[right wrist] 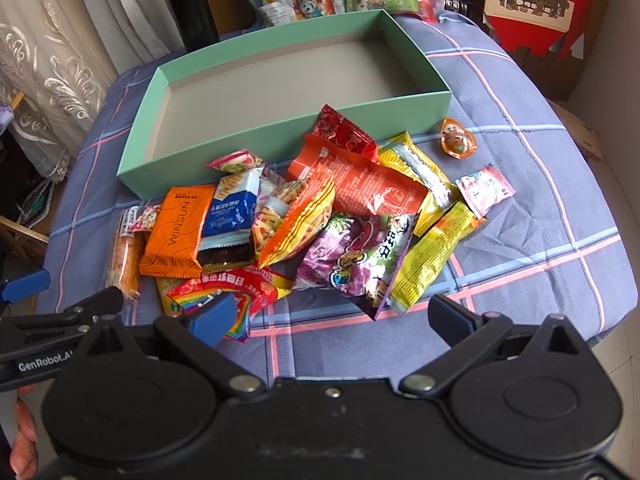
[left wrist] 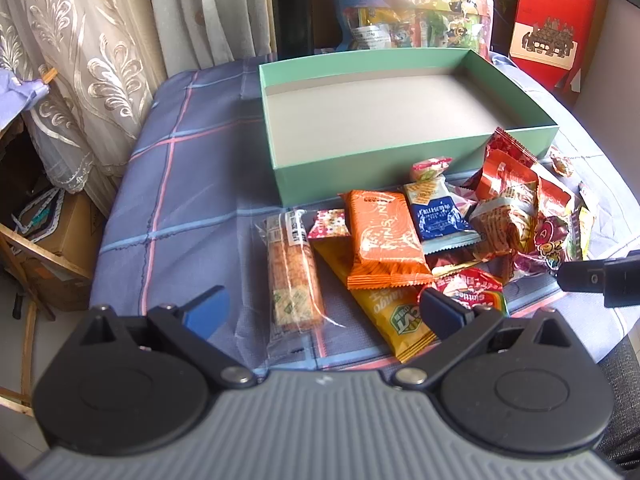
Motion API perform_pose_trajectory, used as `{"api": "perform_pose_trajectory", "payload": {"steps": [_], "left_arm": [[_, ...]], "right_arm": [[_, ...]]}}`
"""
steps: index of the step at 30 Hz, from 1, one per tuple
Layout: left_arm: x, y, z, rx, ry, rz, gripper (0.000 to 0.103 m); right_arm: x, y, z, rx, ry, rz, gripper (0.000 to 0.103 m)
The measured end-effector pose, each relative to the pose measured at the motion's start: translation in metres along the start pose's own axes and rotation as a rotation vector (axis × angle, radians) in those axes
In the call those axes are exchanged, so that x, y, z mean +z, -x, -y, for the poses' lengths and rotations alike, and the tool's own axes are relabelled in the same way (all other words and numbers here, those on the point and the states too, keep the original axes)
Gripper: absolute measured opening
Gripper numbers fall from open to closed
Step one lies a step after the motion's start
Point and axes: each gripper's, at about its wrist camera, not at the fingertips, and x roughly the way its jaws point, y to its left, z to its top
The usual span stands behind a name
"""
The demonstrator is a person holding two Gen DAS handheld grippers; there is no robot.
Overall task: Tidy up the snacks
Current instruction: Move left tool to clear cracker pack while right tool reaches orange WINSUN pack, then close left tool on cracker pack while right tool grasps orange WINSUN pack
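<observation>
- A loose pile of wrapped snack packets [right wrist: 320,224] is lying on the blue checked cloth with pink lines [right wrist: 520,240], just at the 6 o'clock side of the box.
- A shallow mint-green cardboard box with a grey inside [right wrist: 280,76] is standing open on the cloth at 12 o'clock from the pile; nothing is showing inside it.
- An orange ribbed packet printed WINSUN [left wrist: 382,236] is lying at the 9 o'clock side of the pile, partly over a yellow packet [left wrist: 384,316].
- A blue and white packet [left wrist: 440,216] is resting just at 3 o'clock of the orange one, touching it.
- A long clear-wrapped bar [left wrist: 294,276] is lying at the far 9 o'clock edge of the pile.
- A purple packet with a cartoon print [right wrist: 356,256] is lying at the 6 o'clock edge of the pile, beside a yellow crinkled packet [right wrist: 432,256].
- A small orange wrapped candy [right wrist: 456,142] is lying alone on the cloth, apart from the pile at 2 o'clock.
- The left gripper [left wrist: 322,310] is hovering over the 9 o'clock part of the pile; its jaws are standing wide apart and are holding nothing.
- The right gripper [right wrist: 332,314] is hovering at the 6 o'clock edge of the pile, its jaws also spread apart and empty.
- A red printed carton [left wrist: 554,12] is standing behind the box at 1 o'clock, and a pale embroidered curtain [left wrist: 72,60] is hanging at 10 o'clock.
</observation>
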Motion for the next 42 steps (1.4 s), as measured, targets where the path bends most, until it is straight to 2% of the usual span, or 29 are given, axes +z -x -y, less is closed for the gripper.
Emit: {"api": "perform_pose_trajectory", "payload": {"steps": [6,12,20,22,26,29,30,31,34,42], "left_arm": [[-0.002,-0.004,-0.005,-0.002,0.008,-0.005,0.103],[-0.001,-0.016,-0.033,0.002,0.096,-0.011,0.103],[-0.004,-0.036,-0.070,0.031,0.174,-0.017,0.103],[-0.003,-0.046,-0.074,0.011,0.186,-0.033,0.103],[0.001,-0.067,-0.070,-0.019,0.181,-0.057,0.101],[0.002,-0.079,-0.062,-0.024,0.158,-0.064,0.094],[0.001,-0.083,-0.059,-0.017,0.146,-0.067,0.089],[0.001,-0.086,-0.057,-0.004,0.137,-0.074,0.081],[-0.001,-0.091,-0.064,-0.013,0.155,-0.080,0.076],[-0.002,-0.091,-0.085,-0.028,0.177,-0.076,0.078]], "right_arm": [[0.000,-0.002,-0.003,0.009,0.010,-0.006,0.103],[0.001,0.004,-0.021,0.087,0.113,0.016,0.103],[0.024,0.017,-0.057,0.208,0.174,0.116,0.103],[0.033,0.015,-0.065,0.227,0.178,0.128,0.103],[0.054,-0.002,-0.076,0.279,0.103,0.074,0.093],[0.065,-0.020,-0.084,0.290,0.073,0.036,0.083],[0.067,-0.028,-0.088,0.289,0.075,0.025,0.080],[0.067,-0.034,-0.092,0.294,0.077,0.011,0.073],[0.070,-0.055,-0.100,0.314,0.074,-0.036,0.055],[0.075,-0.104,-0.113,0.298,0.060,-0.129,0.053]]}}
